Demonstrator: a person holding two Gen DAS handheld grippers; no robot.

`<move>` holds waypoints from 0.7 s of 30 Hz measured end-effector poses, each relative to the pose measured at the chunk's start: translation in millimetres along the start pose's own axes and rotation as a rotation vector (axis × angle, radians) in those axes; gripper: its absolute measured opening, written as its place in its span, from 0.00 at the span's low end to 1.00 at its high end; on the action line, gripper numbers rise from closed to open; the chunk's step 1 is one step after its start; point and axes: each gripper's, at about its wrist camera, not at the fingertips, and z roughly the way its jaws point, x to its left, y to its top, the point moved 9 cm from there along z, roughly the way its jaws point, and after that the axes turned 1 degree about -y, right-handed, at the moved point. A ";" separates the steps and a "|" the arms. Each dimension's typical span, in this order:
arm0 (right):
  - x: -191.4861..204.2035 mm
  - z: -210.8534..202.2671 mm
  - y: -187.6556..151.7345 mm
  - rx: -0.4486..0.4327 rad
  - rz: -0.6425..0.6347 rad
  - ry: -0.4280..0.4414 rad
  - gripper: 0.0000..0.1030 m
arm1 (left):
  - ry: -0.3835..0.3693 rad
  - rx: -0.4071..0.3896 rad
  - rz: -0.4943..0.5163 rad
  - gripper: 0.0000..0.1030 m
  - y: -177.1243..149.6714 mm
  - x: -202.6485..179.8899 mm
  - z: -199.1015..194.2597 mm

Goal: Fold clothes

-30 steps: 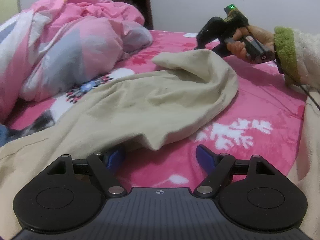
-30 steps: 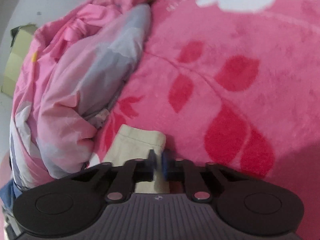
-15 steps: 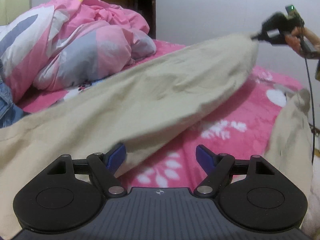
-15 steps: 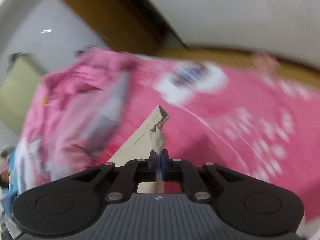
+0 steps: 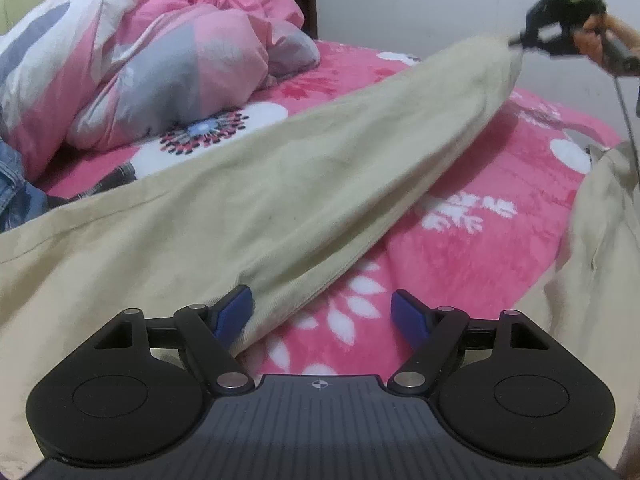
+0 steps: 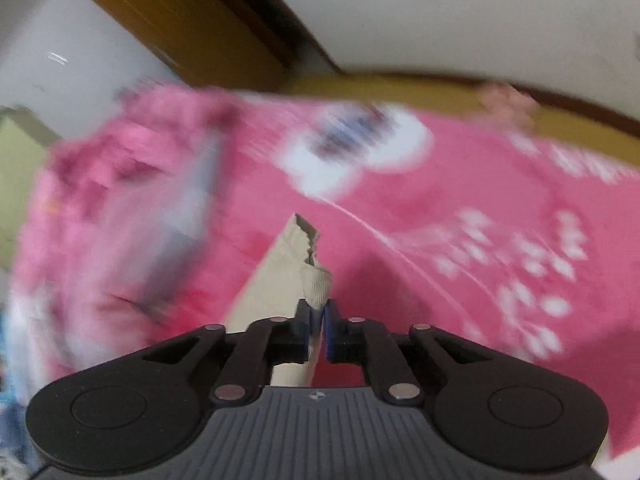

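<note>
Left claw [image 5: 322, 314] stands wide open and empty, low over the beige garment [image 5: 280, 184], which stretches across the pink blanket [image 5: 500, 184]. I judge I am spreading it; next I must grip its near edge.

Right claw [image 6: 317, 322] pinches the ribbed cuff [image 6: 316, 284] while its jaws are opening. Beyond it the blanket offers free room.

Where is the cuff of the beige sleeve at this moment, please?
The cuff sits between the fingers of the right tool, whose jaws are opening; in the left wrist view it is raised at upper right above the pink bedspread.
</note>
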 end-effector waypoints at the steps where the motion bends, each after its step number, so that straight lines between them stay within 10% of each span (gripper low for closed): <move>1: -17.6 14.0 -2.7 0.028 0.041 -0.032 0.19 | 0.002 0.005 0.000 0.76 -0.6 -0.6 1.2; 5: -81.4 22.2 -3.9 0.006 0.317 0.132 0.29 | -0.002 0.007 -0.006 0.77 -0.4 0.2 1.9; 11: -113.0 15.8 -14.8 0.025 0.348 0.148 0.31 | 0.000 0.011 -0.007 0.78 -0.5 0.7 4.5; 16: -63.0 48.8 -13.3 0.159 0.265 0.113 0.32 | 0.016 0.016 -0.018 0.78 -0.7 -0.7 6.2; 21: 55.3 48.4 12.3 0.166 0.203 0.445 0.35 | 0.020 0.025 -0.037 0.78 -0.2 0.8 6.3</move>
